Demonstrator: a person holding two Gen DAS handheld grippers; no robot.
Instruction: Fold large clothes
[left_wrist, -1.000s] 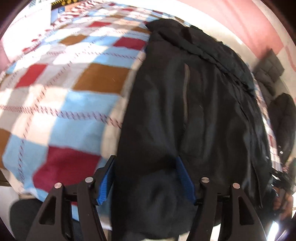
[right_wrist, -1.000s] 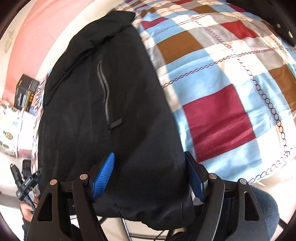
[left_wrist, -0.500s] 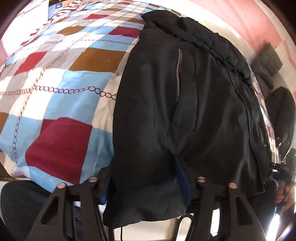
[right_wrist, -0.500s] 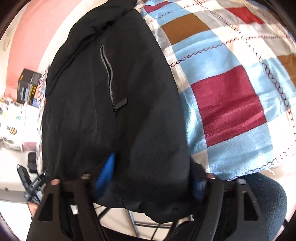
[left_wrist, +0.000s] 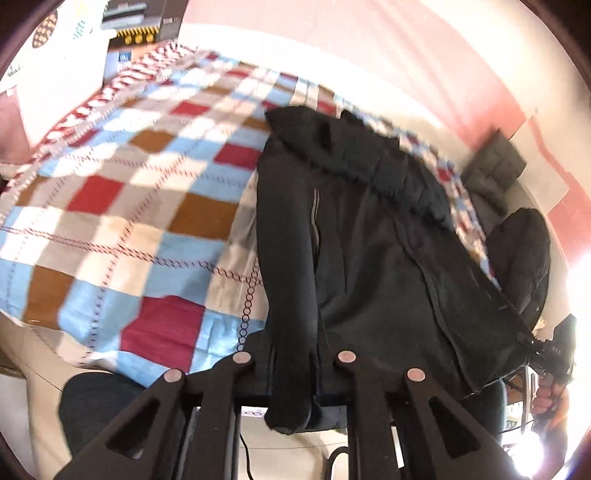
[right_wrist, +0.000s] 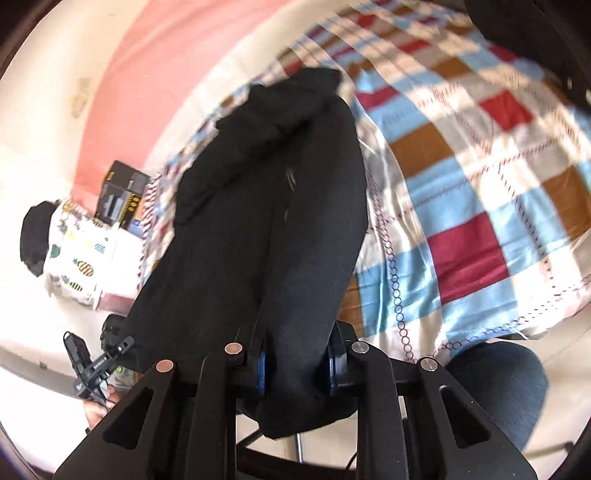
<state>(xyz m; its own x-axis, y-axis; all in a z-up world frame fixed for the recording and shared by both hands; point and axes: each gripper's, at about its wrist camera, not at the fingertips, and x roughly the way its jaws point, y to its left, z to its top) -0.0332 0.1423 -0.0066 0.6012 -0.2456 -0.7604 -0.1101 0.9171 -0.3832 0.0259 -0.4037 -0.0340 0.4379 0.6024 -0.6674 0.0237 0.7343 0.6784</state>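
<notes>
On the bed (left_wrist: 110, 229) with the checked blanket lies the black jacket (left_wrist: 362, 236), its near edge lifted. Left tongs (left_wrist: 293, 363) and right tongs (right_wrist: 295, 360) each pinch a bottom corner, probably so both corners can go up together for a neat fold.

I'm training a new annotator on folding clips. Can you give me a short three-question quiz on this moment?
1. True or false: the left gripper is shut on the hem of the black jacket.
2. What does the jacket lie on? A) a bare wooden floor B) a checked blanket C) a glass table
3. Fill in: the right gripper is shut on the ____.

Key: 1 true; 2 B; 3 jacket, its fabric bunched between the blue finger pads.
</notes>
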